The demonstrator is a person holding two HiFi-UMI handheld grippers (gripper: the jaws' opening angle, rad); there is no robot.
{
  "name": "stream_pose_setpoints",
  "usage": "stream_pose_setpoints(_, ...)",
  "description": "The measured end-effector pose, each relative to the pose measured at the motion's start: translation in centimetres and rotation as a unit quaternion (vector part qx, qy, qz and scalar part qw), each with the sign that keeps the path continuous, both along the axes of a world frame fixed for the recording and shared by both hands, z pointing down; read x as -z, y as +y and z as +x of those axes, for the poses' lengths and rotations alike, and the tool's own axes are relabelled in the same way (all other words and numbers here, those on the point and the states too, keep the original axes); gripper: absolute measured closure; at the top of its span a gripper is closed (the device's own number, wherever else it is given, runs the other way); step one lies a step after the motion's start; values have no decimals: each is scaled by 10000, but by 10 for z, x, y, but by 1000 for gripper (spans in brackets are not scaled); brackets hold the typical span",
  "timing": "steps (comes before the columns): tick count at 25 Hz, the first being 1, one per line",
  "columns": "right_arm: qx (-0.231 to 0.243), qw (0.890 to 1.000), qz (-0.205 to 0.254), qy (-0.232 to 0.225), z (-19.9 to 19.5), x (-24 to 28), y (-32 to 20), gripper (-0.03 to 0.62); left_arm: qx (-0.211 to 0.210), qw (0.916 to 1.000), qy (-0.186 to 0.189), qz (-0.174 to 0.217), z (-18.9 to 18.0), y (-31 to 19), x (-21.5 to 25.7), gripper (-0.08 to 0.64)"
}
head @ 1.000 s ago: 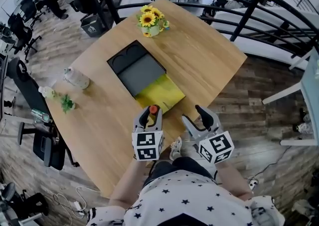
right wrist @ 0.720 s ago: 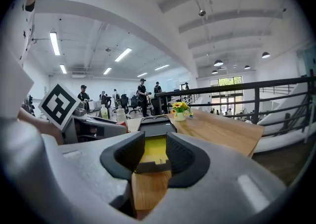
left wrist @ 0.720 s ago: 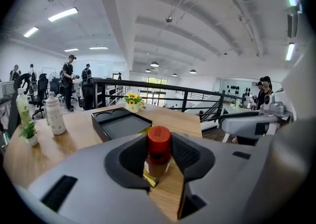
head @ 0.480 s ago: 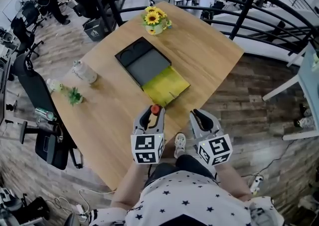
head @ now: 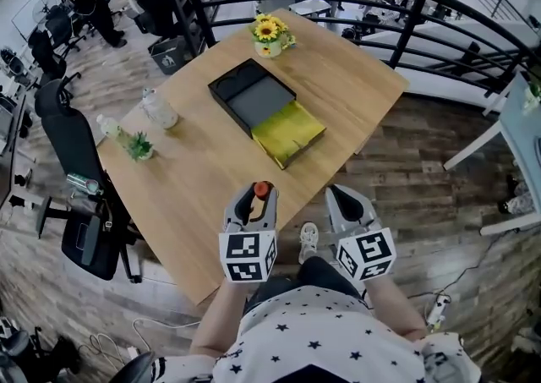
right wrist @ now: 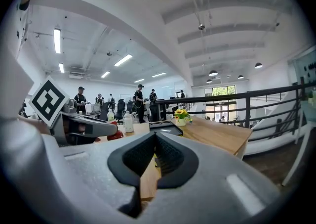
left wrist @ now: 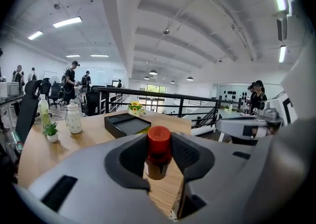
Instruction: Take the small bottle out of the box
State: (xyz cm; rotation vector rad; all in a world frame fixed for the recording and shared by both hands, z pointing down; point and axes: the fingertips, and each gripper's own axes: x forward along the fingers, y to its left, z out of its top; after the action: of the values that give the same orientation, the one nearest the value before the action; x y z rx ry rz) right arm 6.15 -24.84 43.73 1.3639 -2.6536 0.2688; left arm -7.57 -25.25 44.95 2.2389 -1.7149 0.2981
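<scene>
Head view: the left gripper (head: 256, 197) holds the small bottle (head: 262, 190), red cap up, above the table (head: 194, 170) near its edge, well apart from the box (head: 260, 101) at 12 o'clock. The right gripper (head: 342, 201) is at its 3 o'clock.

Left gripper view: jaws partly spread, pads pressing the bottle's sides.

Right gripper view: jaws have just been closing and meet, nothing between them.

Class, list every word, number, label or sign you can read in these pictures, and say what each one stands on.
No words or numbers can be read anywhere.
Left gripper: its cube carries a black-and-white square code, which is not text.
Right gripper: its cube carries the same kind of code.
Small bottle: no label can be made out.
Black box: no print is visible.
</scene>
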Motion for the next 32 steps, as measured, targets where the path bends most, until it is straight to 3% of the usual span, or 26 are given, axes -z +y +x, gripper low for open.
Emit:
stream_pose_setpoints(18, 115, 9994, 317, -96, 4, 24, 90, 584, 179, 9994, 30, 300, 0, 103, 28, 422)
stream_pose_setpoints(32, 13, 9992, 379, -159, 8, 29, 113, 584, 170, 9991, 57, 382, 1, 130, 36, 422)
